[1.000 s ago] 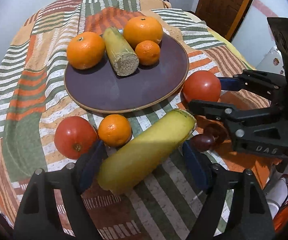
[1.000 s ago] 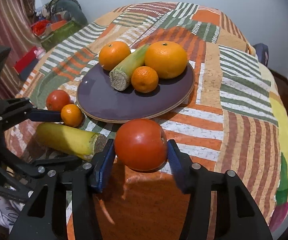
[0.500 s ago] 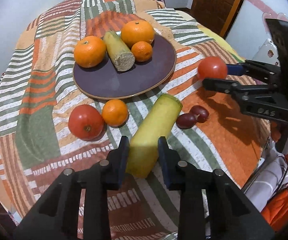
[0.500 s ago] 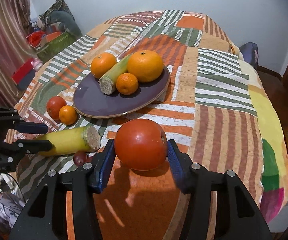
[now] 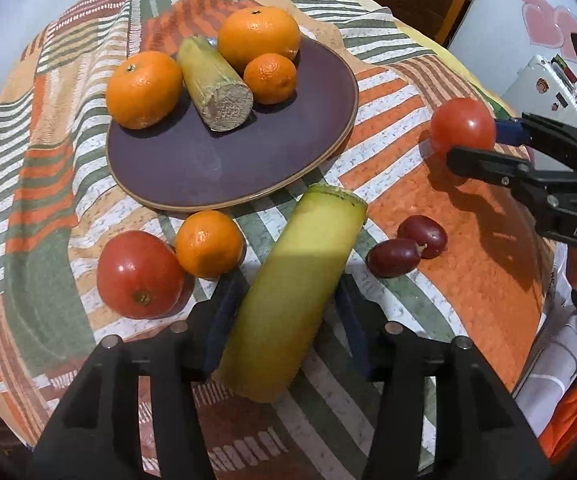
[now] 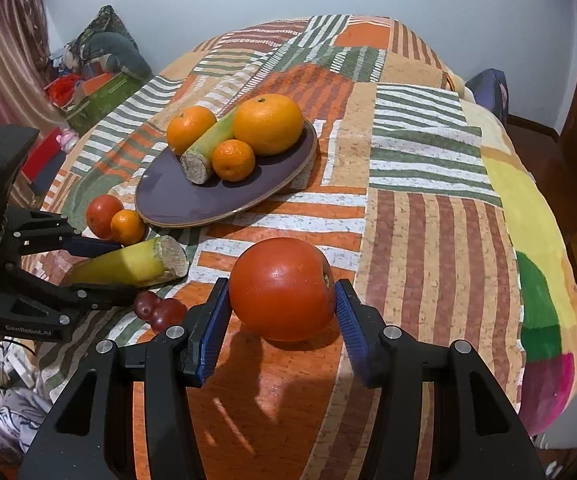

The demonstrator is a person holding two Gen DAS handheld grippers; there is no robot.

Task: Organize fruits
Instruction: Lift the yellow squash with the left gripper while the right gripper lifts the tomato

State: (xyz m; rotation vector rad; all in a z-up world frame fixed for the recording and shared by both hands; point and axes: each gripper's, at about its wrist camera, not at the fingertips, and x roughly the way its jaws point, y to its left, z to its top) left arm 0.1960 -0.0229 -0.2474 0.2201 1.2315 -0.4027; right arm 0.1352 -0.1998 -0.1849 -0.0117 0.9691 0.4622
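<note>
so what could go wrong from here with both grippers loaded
The left gripper has its jaws opening around the yellow stalk, which could roll into the two red grapes. The right gripper pinches a round tomato that might slip. The plate looks crowded at the back.

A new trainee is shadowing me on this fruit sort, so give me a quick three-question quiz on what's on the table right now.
1. How many oranges lie on the purple plate?
2. True or false: the right tongs hold a tomato.
3. Which fruit sits beside the loose tomato on the cloth? A small orange; B banana; C lemon.
Key: 1 three; 2 true; 3 A.
</note>
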